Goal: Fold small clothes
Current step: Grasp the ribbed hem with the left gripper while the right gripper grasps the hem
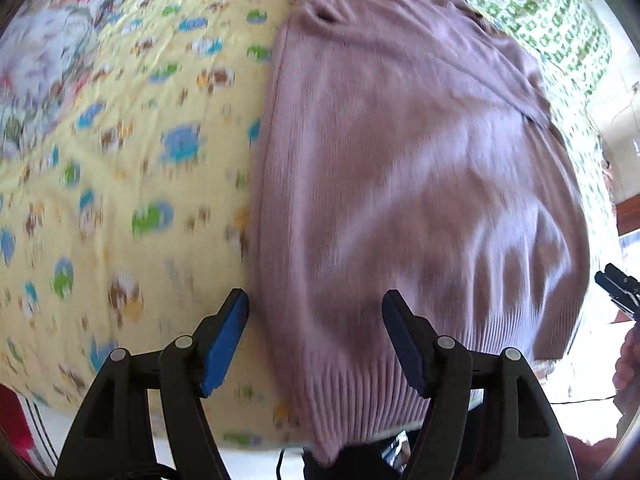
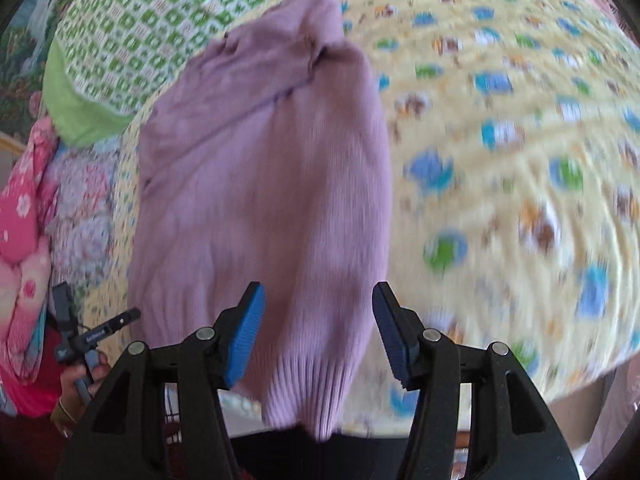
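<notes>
A mauve knit sweater lies flat on a yellow patterned bedspread, its ribbed hem at the near bed edge. It also shows in the right wrist view. My left gripper is open, empty, over the hem's left corner. My right gripper is open, empty, over the hem's right part. The other gripper shows at the right edge of the left wrist view and at the lower left of the right wrist view.
A green-and-white patterned cloth lies beyond the sweater. Pink floral fabric is piled at the left of the right wrist view. The yellow bedspread spreads wide to the right. Both views are motion-blurred.
</notes>
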Tool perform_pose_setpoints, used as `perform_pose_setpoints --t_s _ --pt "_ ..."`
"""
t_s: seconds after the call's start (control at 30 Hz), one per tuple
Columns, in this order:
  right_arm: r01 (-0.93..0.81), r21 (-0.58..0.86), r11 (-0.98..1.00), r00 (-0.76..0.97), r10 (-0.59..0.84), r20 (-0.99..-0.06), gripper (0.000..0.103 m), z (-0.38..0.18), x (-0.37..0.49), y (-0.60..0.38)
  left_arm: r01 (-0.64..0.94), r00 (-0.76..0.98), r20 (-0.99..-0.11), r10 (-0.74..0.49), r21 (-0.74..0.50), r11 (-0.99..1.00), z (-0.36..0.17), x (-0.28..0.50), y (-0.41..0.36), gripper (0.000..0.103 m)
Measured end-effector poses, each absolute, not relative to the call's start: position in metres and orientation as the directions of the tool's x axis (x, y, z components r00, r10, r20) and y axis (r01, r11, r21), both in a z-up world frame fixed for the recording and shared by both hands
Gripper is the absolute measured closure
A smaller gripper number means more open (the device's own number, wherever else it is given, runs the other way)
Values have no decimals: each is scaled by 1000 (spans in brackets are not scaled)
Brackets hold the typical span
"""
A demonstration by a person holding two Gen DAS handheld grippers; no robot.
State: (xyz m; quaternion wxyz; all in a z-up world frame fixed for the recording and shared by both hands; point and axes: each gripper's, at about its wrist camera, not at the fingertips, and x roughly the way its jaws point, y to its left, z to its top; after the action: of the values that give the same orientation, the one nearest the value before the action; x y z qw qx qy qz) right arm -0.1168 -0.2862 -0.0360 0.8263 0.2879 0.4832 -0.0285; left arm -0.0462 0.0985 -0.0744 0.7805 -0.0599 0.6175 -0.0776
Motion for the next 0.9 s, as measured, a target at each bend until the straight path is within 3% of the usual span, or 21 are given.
perform_pose_setpoints --t_s 0.13,0.53,0.57,0.6,0.63,0.67,0.7,0.9 --pt "319 479 818 523 270 -809 46 -53 -135 -280 61 188 -957 -220 -212 975 -86 -92 112 33" --pt "280 692 666 639 409 -652 48 -92 -147 -276 25 183 -934 -306 -307 951 -97 -95 110 34" --pt "269 712 649 645 427 -633 50 -93 -146 -275 25 186 -934 -304 -305 952 -97 -90 102 39" --pt "261 722 641 645 440 -624 67 -95 -145 -273 27 193 -937 -291 -292 956 -97 -91 102 44" --pt "274 718 640 633 442 -636 77 -99 -144 -273 29 196 -940 -279 -279 960 -99 -79 88 52" --pt "290 717 633 624 443 -644 90 -102 -145 -273 35 201 -942 -270 -269 963 -100 -76 83 70" --pt "298 720 627 632 436 -641 97 -101 -151 -278 46 204 -934 -294 -291 956 -98 -75 83 96" --pt "296 681 669 664 369 -651 99 -78 -192 -312 82 227 -898 -376 -367 926 -87 -88 89 97"
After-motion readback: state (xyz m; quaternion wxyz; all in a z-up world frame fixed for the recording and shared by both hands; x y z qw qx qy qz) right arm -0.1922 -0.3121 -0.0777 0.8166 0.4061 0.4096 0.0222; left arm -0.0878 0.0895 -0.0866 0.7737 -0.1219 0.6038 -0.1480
